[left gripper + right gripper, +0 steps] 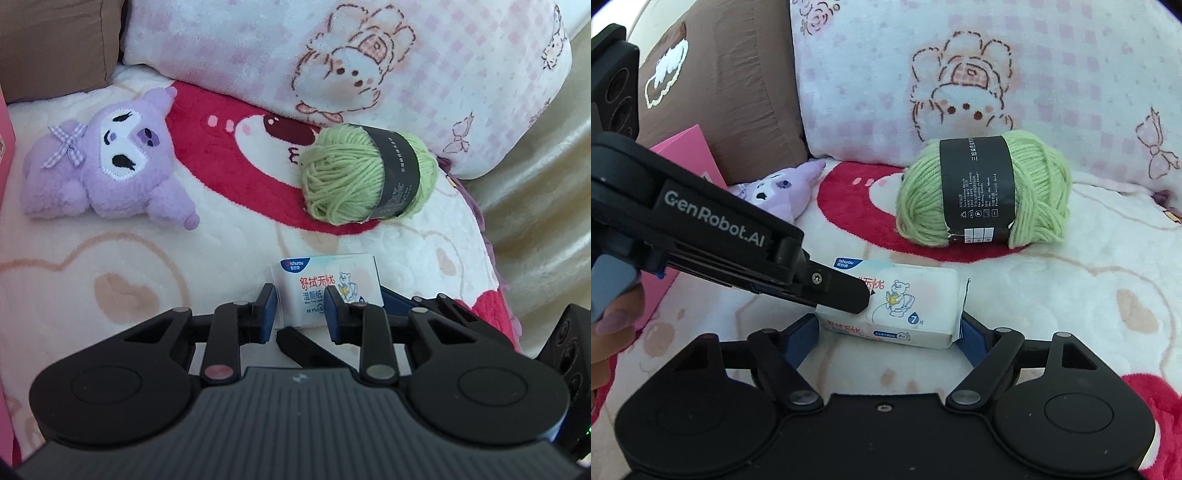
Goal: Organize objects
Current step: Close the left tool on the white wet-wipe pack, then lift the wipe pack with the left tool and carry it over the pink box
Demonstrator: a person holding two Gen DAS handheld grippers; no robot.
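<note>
Wet-wipe pack (908, 314) is lying on the fleece blanket (1052, 295), just in front of the green yarn ball (982, 195). Left tool (301, 306) is clamped on the pack's left end; right tool (886, 334) sits wide around it, pads not pressing. Purple plush (107, 166) is further left.

Both tools are built of matte black plastic. On the left gripper (301, 308), blue pads (266, 314) are fitted inside black fingers, and round silver and pinkish rivets are set at the link joints above a ribbed black body. "GenRobot.AI" is printed in grey along its side, beside a cross-head screw. The right gripper (888, 332) is made alike, with blue pads (803, 338). A fingertip (613, 319) is seen by a grey trigger (609, 280).
</note>
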